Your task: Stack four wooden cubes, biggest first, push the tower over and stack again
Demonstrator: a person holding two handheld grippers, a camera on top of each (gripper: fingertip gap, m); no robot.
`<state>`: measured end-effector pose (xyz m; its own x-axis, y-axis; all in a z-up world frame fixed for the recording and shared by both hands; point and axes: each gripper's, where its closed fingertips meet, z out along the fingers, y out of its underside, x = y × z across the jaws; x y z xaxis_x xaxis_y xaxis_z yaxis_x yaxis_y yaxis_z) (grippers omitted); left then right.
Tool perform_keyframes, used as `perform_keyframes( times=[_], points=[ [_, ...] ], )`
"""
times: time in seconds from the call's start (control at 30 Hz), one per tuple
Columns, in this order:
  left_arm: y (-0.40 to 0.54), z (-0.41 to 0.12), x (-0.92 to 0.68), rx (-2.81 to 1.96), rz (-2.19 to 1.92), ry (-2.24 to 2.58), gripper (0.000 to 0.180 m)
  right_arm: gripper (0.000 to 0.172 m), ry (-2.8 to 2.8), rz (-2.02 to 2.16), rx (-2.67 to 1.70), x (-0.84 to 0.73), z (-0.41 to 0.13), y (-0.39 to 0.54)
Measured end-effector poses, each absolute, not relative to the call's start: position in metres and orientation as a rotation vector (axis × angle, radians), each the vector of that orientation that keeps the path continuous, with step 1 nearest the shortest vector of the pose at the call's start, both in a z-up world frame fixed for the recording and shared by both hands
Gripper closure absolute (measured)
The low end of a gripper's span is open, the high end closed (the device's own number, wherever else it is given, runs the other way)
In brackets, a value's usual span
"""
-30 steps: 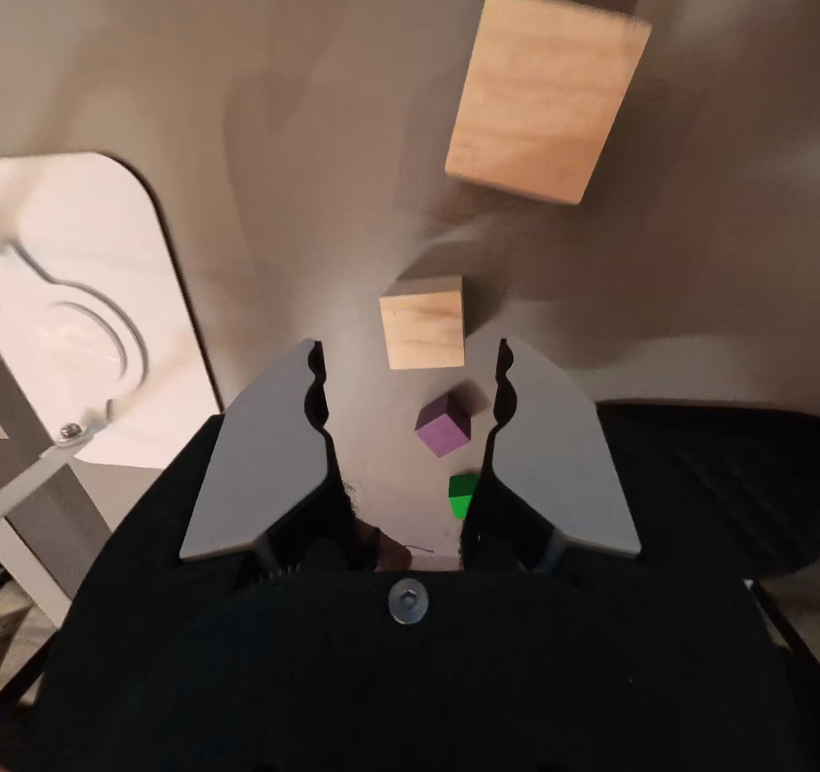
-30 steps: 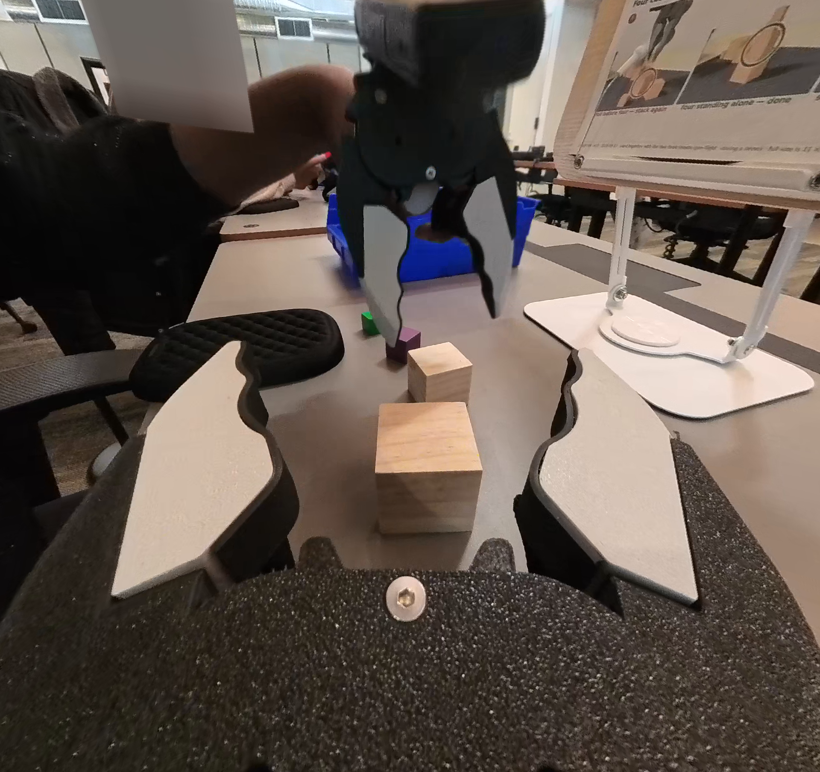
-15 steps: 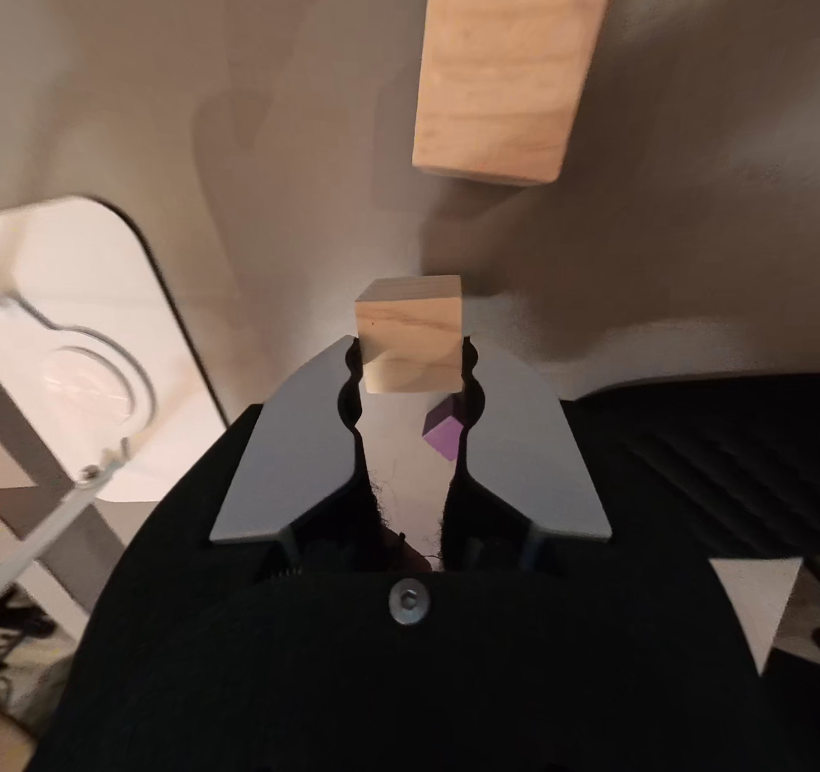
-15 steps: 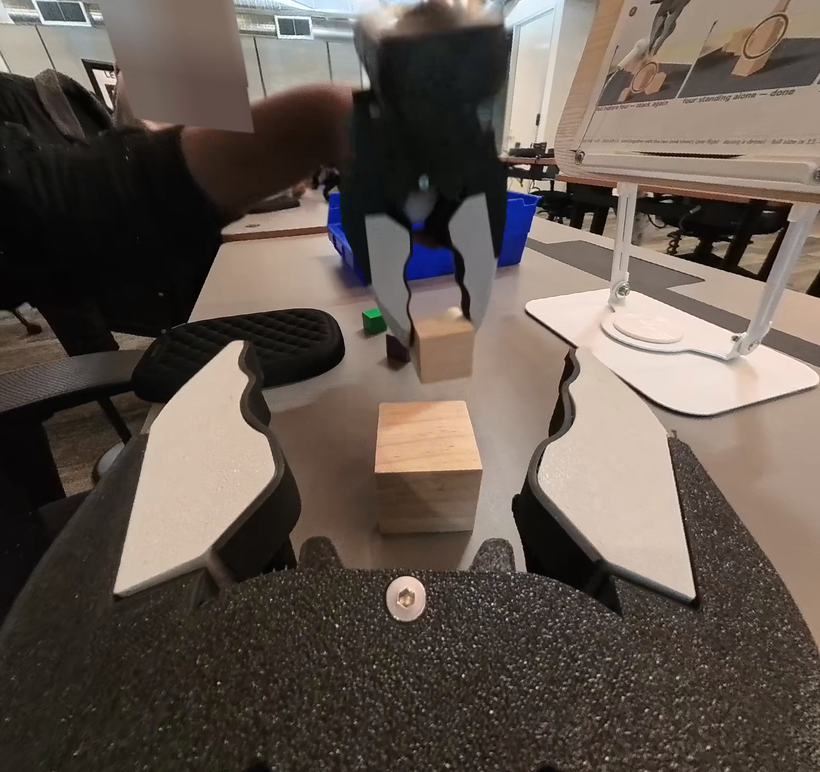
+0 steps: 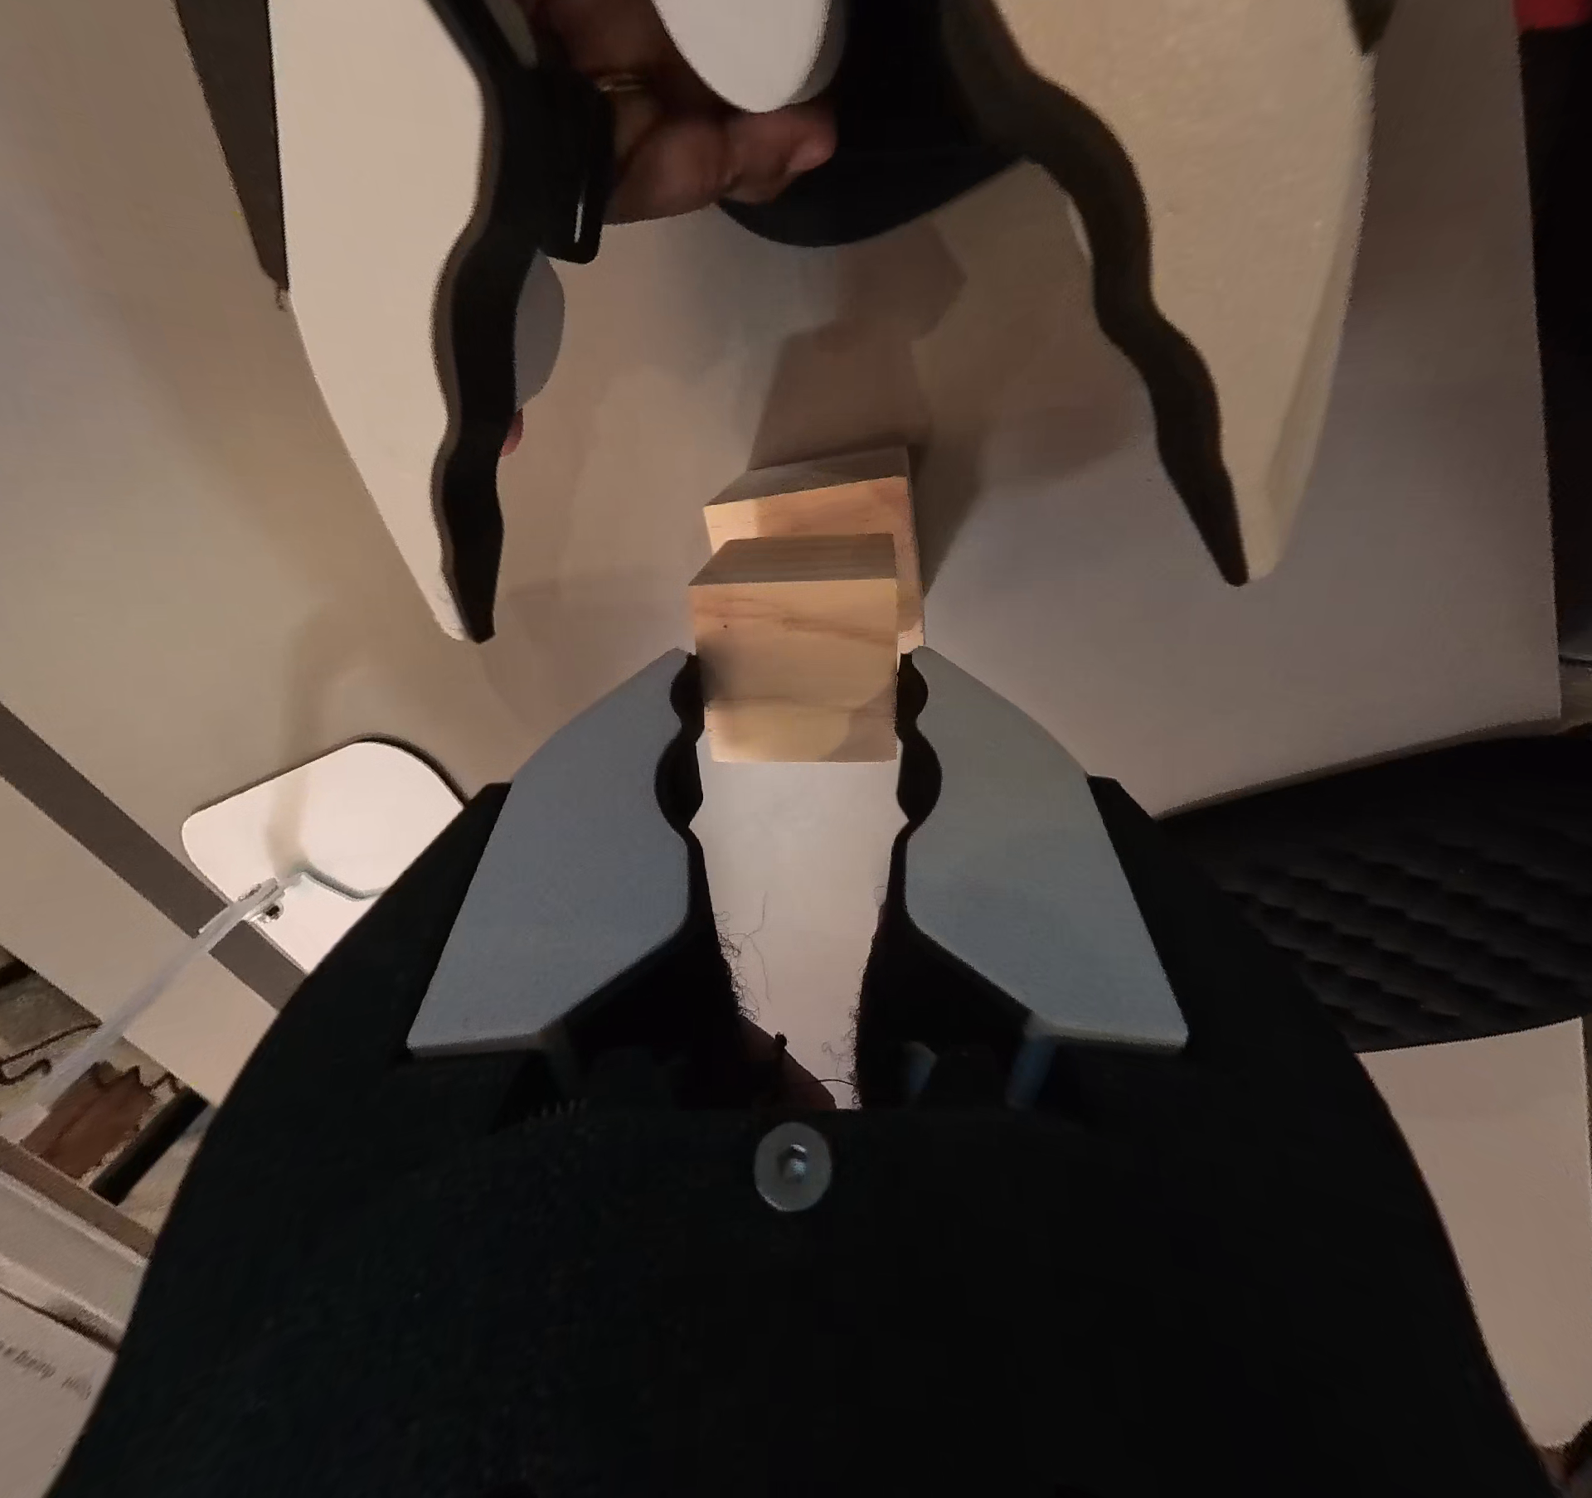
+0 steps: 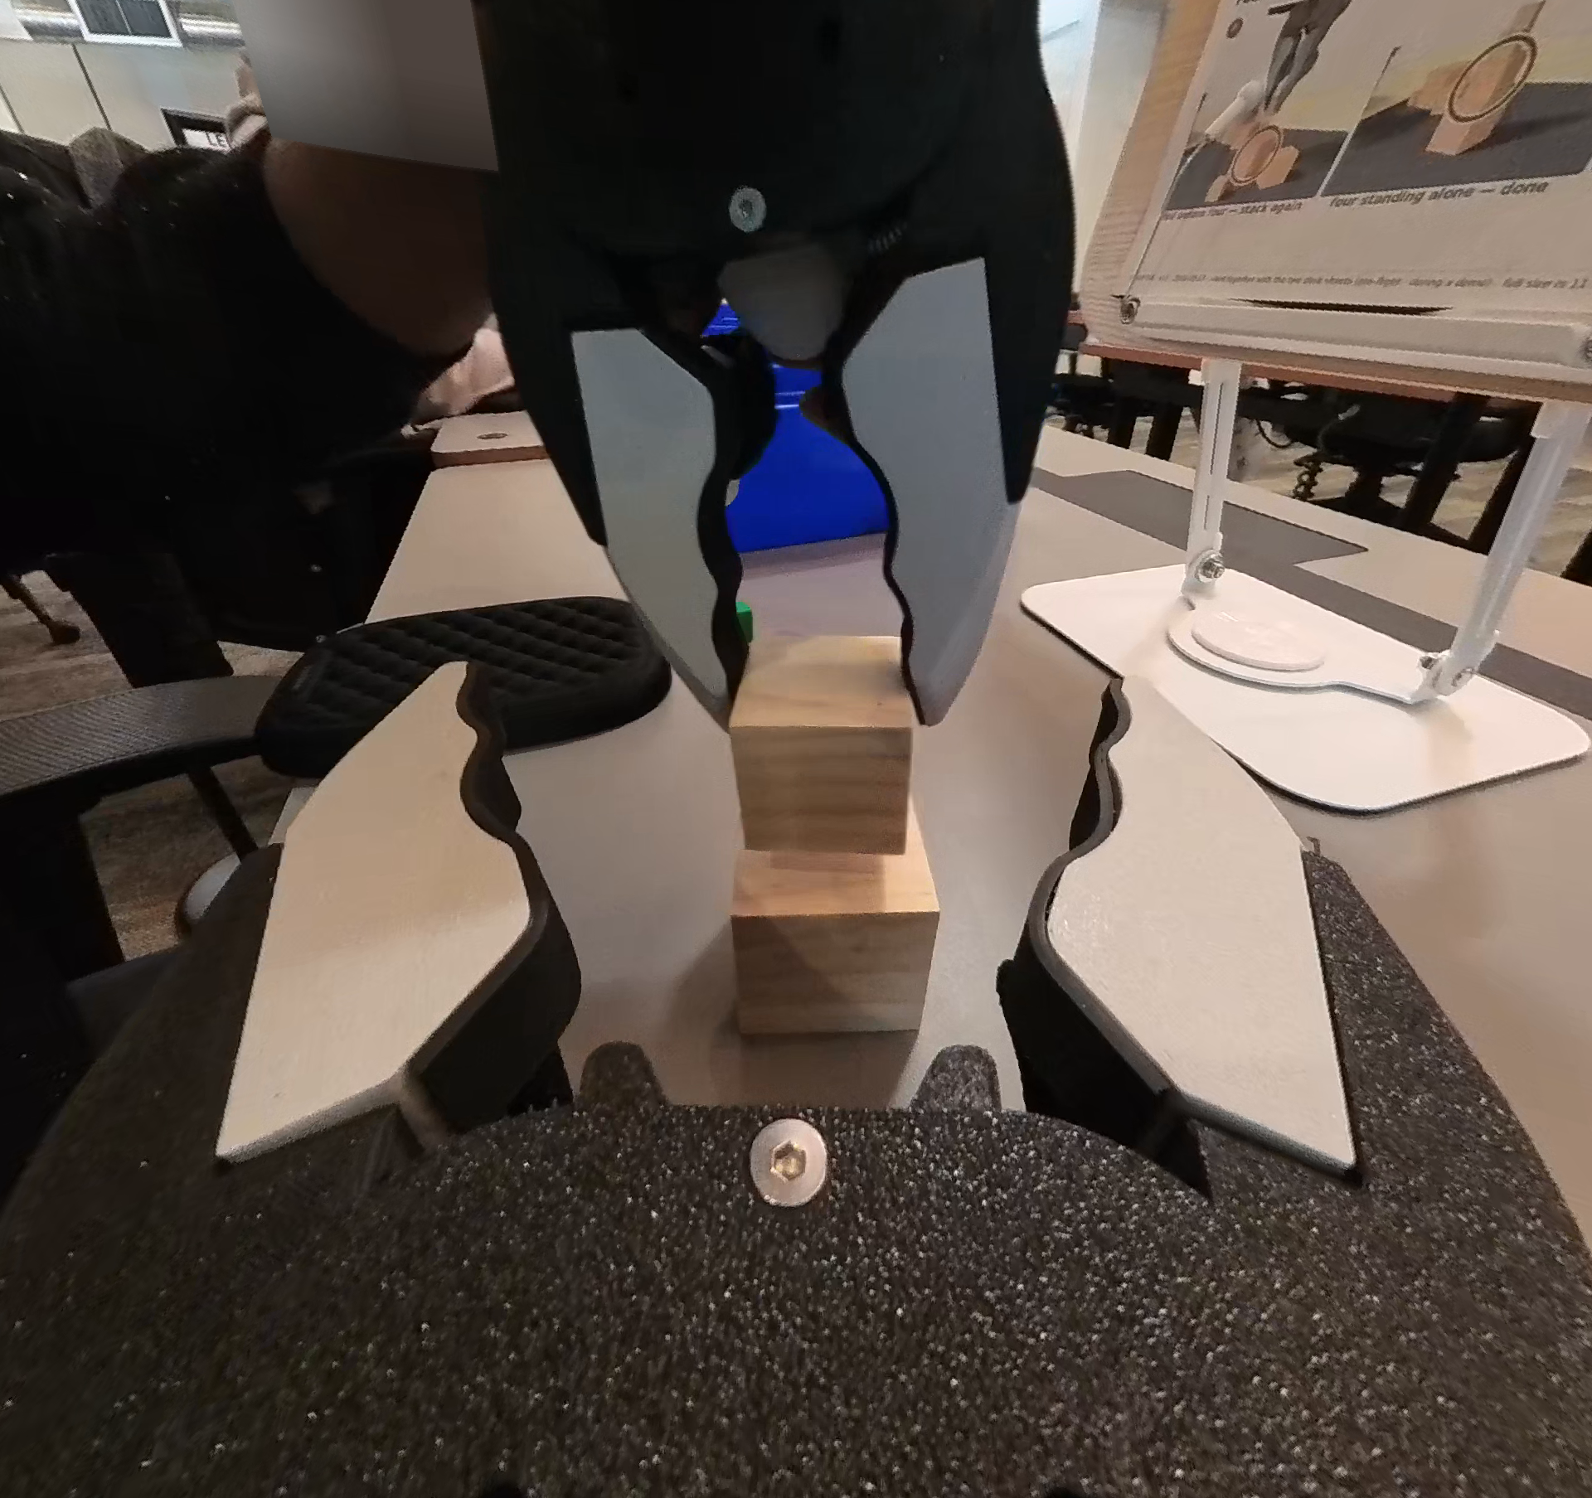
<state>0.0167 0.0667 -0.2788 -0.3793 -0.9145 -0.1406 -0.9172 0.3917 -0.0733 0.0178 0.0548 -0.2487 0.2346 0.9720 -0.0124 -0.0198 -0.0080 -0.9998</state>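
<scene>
left hand-held gripper (image 5: 797,664): closed on small wooden cube (image 5: 797,647), both pads pressing its sides.
small wooden cube: held just above large wooden cube (image 6: 831,953) on table (image 6: 973,776).
right hand-held gripper (image 6: 792,733): wide open, fingers flanking the cubes, touching neither.
nearby: green cube (image 6: 743,619), white stand (image 6: 1344,681).

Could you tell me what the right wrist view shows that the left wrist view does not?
Only the right wrist view: a small green cube, a blue bin, and a printed sheet on the white stand.

Only the left wrist view: the hand behind the right gripper.

Both: the left gripper shut on the smaller wooden cube, held above the larger wooden cube; the right gripper wide open.
</scene>
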Motion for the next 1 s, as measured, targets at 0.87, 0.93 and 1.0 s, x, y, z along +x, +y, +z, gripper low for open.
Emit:
perform_keyframes(
  times=[0.87,0.93,1.0],
  points=[
    [0.071,-0.287,0.018,-1.794,0.001,2.389,0.117,0.047,-1.007,1.061,-1.308,0.018,-0.248,0.056],
    [0.073,-0.282,0.016,-1.786,0.0,2.357,0.115,0.047,-1.007,1.064,-1.307,0.018,-0.248,0.055],
    [0.074,-0.273,0.011,-1.786,-0.038,2.298,0.113,0.047,-1.006,1.065,-1.305,0.019,-0.248,0.055]
  ],
)
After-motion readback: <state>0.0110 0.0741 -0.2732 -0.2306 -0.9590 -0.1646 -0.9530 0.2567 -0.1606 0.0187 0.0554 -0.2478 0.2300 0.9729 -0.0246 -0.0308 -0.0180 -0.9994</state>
